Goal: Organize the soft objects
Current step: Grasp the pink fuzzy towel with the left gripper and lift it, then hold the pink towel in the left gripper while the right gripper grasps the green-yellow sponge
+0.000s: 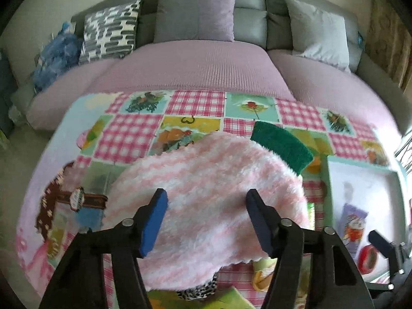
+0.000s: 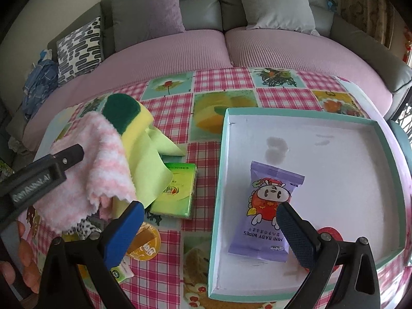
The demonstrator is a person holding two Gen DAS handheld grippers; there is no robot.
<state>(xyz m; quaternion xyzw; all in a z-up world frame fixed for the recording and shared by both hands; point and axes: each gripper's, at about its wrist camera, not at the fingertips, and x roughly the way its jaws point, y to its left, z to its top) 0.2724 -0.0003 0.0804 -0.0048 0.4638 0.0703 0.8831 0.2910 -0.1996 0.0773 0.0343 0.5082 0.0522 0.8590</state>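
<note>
A fluffy pink-and-white cloth (image 1: pixel 206 193) lies on a pile at the table's left; it also shows in the right wrist view (image 2: pixel 92 162). My left gripper (image 1: pixel 206 221) is open, its jaws spread over the cloth and not gripping it; it also shows in the right wrist view (image 2: pixel 64 159). A green-and-yellow sponge (image 1: pixel 282 144) (image 2: pixel 126 116) and a yellow-green cloth (image 2: pixel 146 164) lie beside the pink cloth. My right gripper (image 2: pixel 211 234) is open and empty above the tray's left wall. A purple baby wipes pack (image 2: pixel 267 211) lies in the white tray (image 2: pixel 334 170).
A green tissue pack (image 2: pixel 175 193), a yellow tape roll (image 2: pixel 144 244) and a leopard-print item (image 2: pixel 85 228) lie on the checked tablecloth (image 2: pixel 221 82). A red tape roll (image 1: pixel 368 257) sits by the tray. A brown patterned item (image 1: pixel 59 200) lies left. A sofa with cushions (image 2: pixel 273 5) stands behind.
</note>
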